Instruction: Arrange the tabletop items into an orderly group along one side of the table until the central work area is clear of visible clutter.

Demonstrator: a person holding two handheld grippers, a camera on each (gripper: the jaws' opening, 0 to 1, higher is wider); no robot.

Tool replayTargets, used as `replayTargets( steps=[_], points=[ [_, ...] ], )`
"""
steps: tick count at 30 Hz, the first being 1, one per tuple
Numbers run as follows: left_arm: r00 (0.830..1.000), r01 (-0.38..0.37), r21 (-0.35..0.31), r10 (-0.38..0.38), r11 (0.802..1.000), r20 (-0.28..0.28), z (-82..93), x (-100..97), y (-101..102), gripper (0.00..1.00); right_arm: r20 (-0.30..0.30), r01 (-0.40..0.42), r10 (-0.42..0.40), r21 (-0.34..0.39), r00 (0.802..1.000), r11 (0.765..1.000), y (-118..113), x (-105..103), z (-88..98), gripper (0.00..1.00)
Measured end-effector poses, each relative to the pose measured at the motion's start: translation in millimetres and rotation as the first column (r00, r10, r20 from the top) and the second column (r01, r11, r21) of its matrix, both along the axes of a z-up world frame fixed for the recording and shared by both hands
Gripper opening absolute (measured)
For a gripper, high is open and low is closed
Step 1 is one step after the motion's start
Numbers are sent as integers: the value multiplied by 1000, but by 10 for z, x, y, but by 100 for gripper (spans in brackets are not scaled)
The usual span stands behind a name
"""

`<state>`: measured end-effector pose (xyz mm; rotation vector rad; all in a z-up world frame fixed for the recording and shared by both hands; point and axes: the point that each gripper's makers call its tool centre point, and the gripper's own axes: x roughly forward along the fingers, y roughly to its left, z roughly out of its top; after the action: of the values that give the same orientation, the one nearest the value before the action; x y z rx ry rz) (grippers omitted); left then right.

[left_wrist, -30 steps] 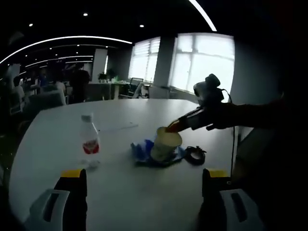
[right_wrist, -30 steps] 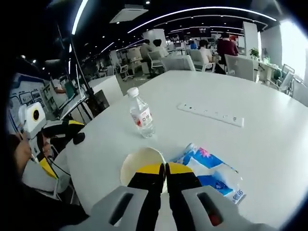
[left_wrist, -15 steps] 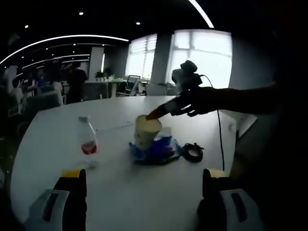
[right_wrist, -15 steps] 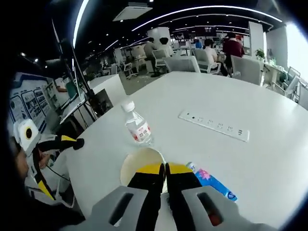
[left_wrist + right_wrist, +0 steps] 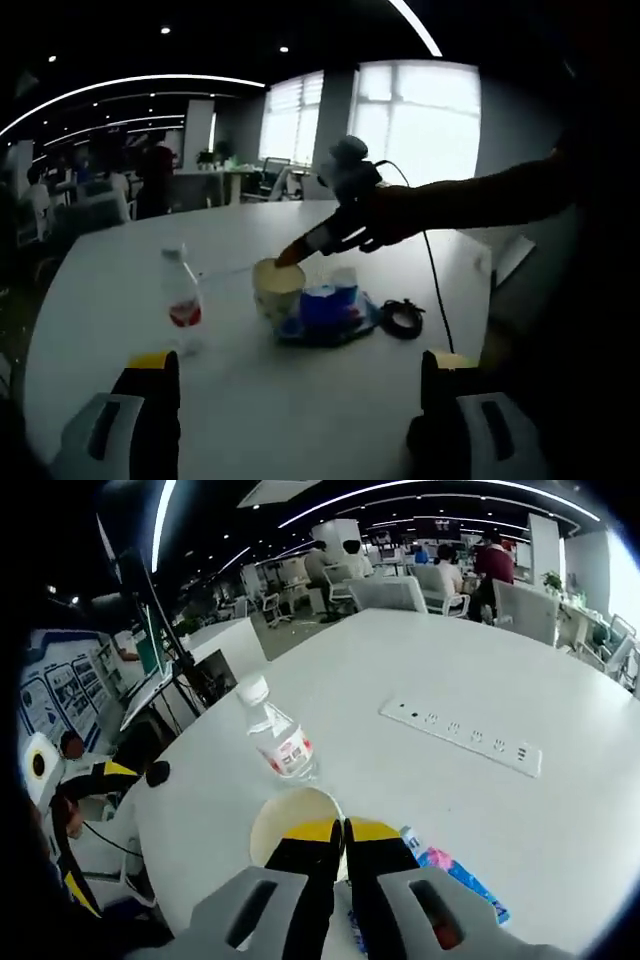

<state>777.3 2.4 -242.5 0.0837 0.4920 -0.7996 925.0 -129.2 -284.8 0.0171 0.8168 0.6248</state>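
Right gripper view has the right gripper (image 5: pixel 345 832) with its yellow-tipped jaws pressed together on the near rim of a pale paper cup (image 5: pixel 292 824), whose open mouth shows just beyond the tips. In the left gripper view that cup (image 5: pixel 277 290) sits at the left edge of a blue packet (image 5: pixel 328 308), its base low over the white worktop (image 5: pixel 330 400) or on it; I cannot tell which. A black coiled cable (image 5: pixel 400 319) lies just beside the packet on its far side from the cup, and a small water bottle (image 5: pixel 179 300) with a red label stands apart on the cup's other side. In the right gripper view the bottle (image 5: pixel 277 738) stands just beyond the cup, and a white power strip (image 5: pixel 462 740) lies further out across the worktop (image 5: pixel 560 810). The left gripper (image 5: pixel 300 385) hangs over the near edge with its jaws wide apart and nothing between them. The step in hand looks like carrying the cup off the packet toward the bottle, to start a group there. The next move calls for setting the cup down upright beside the bottle without knocking it, then letting go of the rim; packet and cable remain to be gathered.
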Motion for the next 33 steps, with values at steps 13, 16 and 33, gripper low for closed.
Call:
replayTargets(
  steps=[13,16,33],
  points=[
    [1000,18,-4,-18,1000,17,-76,15,68,99,-68,140,-135,90,989,986,134,291,-141,0],
    [1000,16,-3,-16,1000,14,-93,42,81,99,-69,152,-146,87,987,985,166,326,-157,0],
    [1000,4,22,-3,1000,-17,-17,4,-108,99,-73,177,-175,30,982,984,294,571,-443,0]
  ],
)
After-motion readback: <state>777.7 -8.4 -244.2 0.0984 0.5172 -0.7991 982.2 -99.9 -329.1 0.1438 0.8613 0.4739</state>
